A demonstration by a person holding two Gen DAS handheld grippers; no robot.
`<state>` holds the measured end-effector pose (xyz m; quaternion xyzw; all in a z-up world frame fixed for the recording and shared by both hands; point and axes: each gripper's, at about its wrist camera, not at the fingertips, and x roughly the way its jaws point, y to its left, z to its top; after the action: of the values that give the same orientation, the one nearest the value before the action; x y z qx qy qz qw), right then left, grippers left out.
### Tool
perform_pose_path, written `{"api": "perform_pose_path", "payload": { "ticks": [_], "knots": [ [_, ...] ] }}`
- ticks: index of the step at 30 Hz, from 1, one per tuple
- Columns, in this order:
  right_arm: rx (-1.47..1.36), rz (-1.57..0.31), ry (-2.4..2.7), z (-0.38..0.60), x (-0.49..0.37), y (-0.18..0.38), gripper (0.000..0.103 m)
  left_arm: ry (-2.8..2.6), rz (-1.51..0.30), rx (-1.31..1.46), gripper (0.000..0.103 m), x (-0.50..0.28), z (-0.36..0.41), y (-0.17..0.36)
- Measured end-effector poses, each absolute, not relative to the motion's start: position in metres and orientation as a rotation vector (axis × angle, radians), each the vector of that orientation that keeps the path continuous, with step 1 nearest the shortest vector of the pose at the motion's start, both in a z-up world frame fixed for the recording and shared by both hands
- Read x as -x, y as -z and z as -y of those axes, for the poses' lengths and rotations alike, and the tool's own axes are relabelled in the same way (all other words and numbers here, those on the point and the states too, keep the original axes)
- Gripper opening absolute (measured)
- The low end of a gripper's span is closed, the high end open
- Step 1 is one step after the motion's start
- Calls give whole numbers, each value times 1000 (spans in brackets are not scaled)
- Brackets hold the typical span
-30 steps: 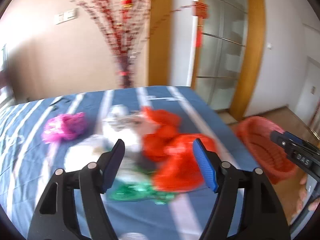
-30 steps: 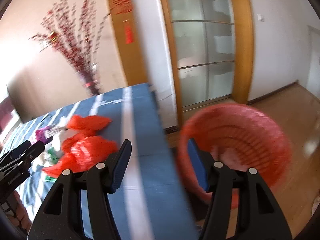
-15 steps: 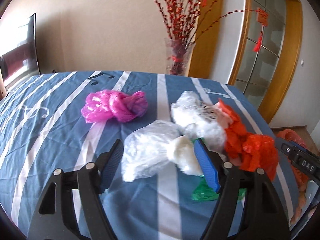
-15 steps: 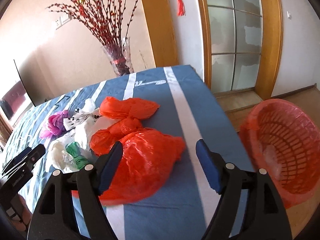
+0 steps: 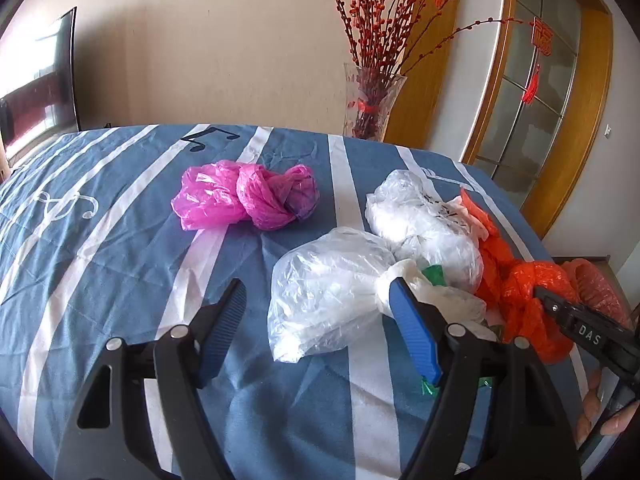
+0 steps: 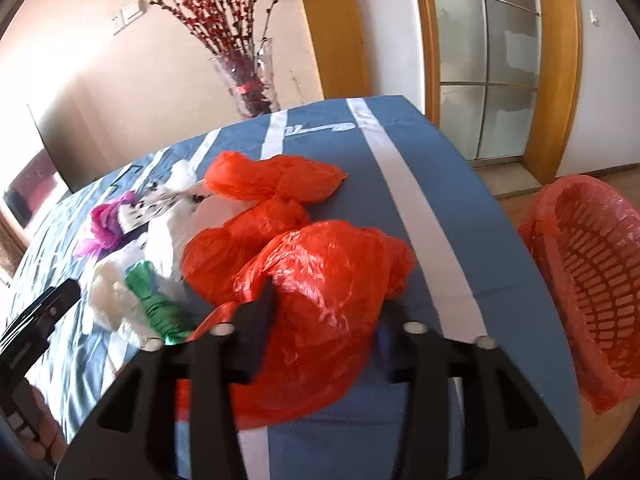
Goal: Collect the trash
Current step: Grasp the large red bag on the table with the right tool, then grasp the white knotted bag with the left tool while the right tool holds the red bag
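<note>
Crumpled plastic bags lie on a blue striped tablecloth (image 5: 120,240). My left gripper (image 5: 316,308) is open, its fingers either side of the near end of a clear white bag (image 5: 328,288). Beyond lie a pink bag (image 5: 244,196), another white bag (image 5: 420,220) and orange bags (image 5: 528,292). My right gripper (image 6: 328,308) is open and straddles a big orange bag (image 6: 320,300), its fingers pressed into the plastic. A second orange bag (image 6: 272,178), a green bag (image 6: 156,304) and white bags (image 6: 172,240) lie behind it.
A red basket (image 6: 592,280) lined with red plastic stands on the wooden floor off the table's right edge. A glass vase (image 5: 370,104) of red branches stands behind the table's far edge. A sliding glass door (image 6: 484,60) is at the right.
Both grippers swung left from the basket to the bags and came closer. The left one now brackets the clear white bag; the right one has pushed onto the big orange bag.
</note>
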<state>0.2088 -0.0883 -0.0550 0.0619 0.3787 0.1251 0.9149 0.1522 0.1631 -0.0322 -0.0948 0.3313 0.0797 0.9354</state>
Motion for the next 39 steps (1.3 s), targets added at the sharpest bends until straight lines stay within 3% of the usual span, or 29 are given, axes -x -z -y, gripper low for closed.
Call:
{"api": "perform_pose_path", "payload": {
  "ticks": [5, 23, 30, 36, 39],
  "knots": [
    [-131, -749, -267, 98, -196, 49, 27, -156, -679, 195, 73, -152, -162, 34],
    [-170, -704, -168, 151, -175, 35, 26, -107, -754, 148, 76, -184, -125, 39],
    [-167, -702, -170, 152, -171, 36, 26, -118, -817, 215, 59, -173, -144, 57],
    [-167, -702, -174, 153, -167, 36, 27, -146, -823, 271, 58, -157, -165, 59],
    [-171, -704, -174, 154, -165, 37, 26, -156, -826, 269, 52, -153, -170, 60]
  ]
}}
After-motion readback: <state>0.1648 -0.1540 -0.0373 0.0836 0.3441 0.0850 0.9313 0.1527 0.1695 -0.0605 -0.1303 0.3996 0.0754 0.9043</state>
